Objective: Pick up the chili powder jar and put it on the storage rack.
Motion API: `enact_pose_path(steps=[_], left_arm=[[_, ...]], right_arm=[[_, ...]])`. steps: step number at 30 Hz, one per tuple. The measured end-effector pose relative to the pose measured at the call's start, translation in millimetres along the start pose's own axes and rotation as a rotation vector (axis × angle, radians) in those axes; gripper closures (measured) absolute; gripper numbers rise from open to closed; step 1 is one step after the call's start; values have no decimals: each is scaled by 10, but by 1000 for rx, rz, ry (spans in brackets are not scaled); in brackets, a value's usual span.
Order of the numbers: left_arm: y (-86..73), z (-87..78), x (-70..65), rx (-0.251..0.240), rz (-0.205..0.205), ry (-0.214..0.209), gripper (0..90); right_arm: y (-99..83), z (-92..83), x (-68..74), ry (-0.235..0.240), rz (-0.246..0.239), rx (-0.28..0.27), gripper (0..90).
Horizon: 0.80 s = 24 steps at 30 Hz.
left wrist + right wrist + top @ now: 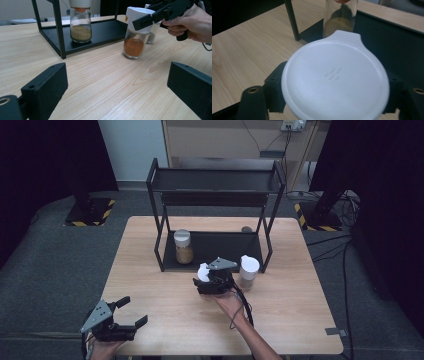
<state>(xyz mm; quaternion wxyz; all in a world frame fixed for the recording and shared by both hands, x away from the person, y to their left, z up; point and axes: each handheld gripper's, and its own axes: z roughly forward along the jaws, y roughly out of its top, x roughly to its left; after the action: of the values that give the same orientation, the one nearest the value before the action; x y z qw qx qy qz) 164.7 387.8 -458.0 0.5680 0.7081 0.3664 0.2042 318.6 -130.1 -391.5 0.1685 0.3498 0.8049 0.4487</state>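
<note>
White-capped orange spice jar (135,37) pinched in my right gripper (207,279), left gripper (131,313) spread wide at seven o'clock on the desk (300,320).

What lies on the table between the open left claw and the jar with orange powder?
Nothing: in the left gripper view, bare wood of the table runs from the left claw to the jar with orange powder, which the right claw grips at its white lid.

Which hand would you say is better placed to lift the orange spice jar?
Right. The right gripper is already shut around the orange spice jar at its white cap, in front of the rack. The left gripper waits open, well apart.
</note>
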Motion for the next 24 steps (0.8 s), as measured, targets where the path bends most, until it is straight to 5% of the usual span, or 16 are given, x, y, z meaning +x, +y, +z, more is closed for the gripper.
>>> enact_pose_path(steps=[8,24], left_arm=[[0,0,1,0,0,0,22],[-2,-2,3,-1,1,-1,22]], right_arm=[[-25,-13,77,-32,-28,-13,309],[173,-171,-8,32,-74,-15,311]])
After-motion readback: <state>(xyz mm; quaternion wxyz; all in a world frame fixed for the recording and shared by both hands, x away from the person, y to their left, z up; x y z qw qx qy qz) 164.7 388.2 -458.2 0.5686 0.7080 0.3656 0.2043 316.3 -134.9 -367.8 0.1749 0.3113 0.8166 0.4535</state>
